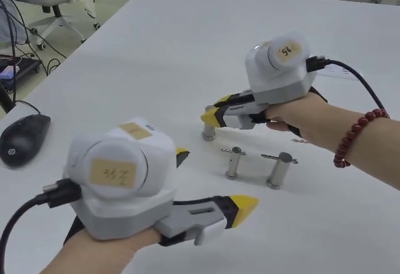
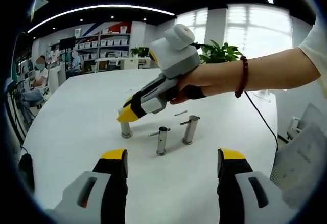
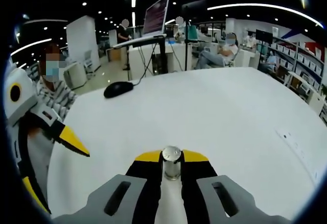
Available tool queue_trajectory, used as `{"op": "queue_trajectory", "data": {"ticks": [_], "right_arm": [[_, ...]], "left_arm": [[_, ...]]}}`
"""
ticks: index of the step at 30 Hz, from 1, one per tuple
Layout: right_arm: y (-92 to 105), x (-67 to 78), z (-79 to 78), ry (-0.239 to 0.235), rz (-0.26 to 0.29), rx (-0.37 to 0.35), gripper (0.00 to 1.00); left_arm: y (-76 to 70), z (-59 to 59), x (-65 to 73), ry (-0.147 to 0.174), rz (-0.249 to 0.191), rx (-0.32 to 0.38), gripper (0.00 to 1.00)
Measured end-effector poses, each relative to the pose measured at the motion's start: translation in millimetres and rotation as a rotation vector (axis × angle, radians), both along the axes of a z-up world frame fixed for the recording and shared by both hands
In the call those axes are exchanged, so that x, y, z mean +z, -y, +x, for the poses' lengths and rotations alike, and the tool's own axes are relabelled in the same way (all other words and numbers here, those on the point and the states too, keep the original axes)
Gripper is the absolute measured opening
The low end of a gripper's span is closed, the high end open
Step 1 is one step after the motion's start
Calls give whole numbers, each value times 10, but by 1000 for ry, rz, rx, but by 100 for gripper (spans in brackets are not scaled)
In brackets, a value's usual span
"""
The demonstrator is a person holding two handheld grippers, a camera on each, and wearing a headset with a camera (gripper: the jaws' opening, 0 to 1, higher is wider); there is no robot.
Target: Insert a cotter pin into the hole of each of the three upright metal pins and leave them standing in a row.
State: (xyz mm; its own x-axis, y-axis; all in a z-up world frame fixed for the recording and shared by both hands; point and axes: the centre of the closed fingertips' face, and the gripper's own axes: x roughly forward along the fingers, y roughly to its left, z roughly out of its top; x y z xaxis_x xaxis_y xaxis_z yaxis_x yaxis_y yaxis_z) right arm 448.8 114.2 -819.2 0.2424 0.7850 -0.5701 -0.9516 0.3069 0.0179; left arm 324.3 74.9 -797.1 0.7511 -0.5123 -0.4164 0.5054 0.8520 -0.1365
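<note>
One metal pin — pinched by right hand-held gripper.

Three metal pins stand in a row on the table, the mouse well to their left.

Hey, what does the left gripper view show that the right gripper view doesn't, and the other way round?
Left gripper view: three metal pins in a row, with cotter pins through the middle pin and the pin beside it, what looks like a loose cotter pin on the table beyond them, and a bead bracelet. Right gripper view: a computer mouse and a laptop on a stand. Both: the white table, the end pin gripped by the right gripper, and the open left gripper.
</note>
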Motion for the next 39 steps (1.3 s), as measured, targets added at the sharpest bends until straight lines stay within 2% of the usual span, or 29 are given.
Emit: {"op": "queue_trajectory", "data": {"ticks": [13,15,18,24,39], "right_arm": [[438,70,-68,12,-33,-35,13],[502,73,-85,16,-41,-36,13],[592,78,-107,17,-47,-40,13],[765,109,-122,18,-54,-53,13],[1209,163,-192,27,-63,-96,13]], "left_arm": [[51,-2,44,17,-12,-13,74],[47,5,51,27,-2,-14,74],[35,3,42,25,10,-13,74],[35,1,51,26,12,-15,75],[142,-67,154,45,13,-51,74]]}}
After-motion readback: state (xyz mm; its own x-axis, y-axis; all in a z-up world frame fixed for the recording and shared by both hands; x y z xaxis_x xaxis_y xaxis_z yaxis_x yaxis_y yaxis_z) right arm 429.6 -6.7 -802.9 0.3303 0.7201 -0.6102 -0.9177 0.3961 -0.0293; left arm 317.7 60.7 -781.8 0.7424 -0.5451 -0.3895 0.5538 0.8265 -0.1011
